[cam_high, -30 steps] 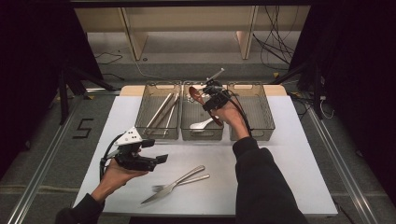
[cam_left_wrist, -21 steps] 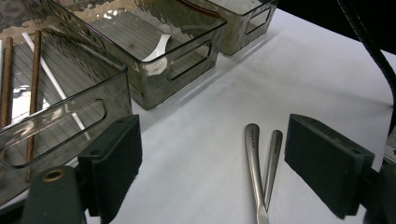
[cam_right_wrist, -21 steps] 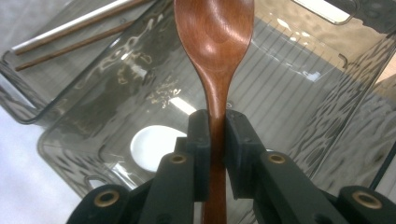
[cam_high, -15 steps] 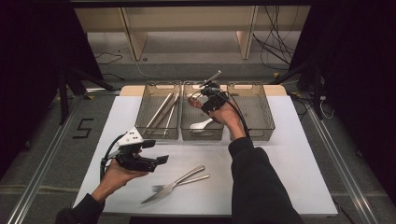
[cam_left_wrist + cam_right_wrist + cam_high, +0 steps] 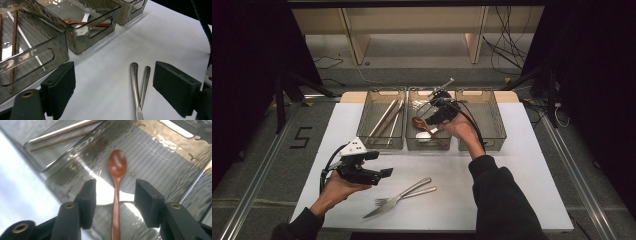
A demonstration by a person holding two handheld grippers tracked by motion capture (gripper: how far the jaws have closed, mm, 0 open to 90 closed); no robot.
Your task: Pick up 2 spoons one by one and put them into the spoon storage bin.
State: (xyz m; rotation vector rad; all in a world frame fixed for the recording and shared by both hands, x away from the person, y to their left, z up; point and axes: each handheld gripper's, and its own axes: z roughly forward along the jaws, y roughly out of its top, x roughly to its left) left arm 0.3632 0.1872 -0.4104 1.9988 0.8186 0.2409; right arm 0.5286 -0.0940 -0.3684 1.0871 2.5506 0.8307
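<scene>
Right gripper view: the middle bin's walls (image 5: 75,152) hem the right gripper (image 5: 115,195); its just-opened jaws straddle the wooden spoon (image 5: 117,170), pads clear.

Materials check, mid bin

Wooden spoon (image 5: 117,167) was glossy red-brown; bins (image 5: 428,142) smoky clear plastic, ribbed floor; fork (image 5: 404,194) and knife (image 5: 399,199) polished metal; tabletop (image 5: 522,170) matt white; hand-held gripper pads (image 5: 147,202) matt black.

Seen from above, the right gripper (image 5: 438,107) hangs over the middle bin (image 5: 412,141), its fingers just opening, a wooden spoon (image 5: 424,127) lying inside. The left gripper (image 5: 362,170) hovers near a fork (image 5: 399,196) and knife (image 5: 398,199) on the white tabletop (image 5: 532,180).
</scene>
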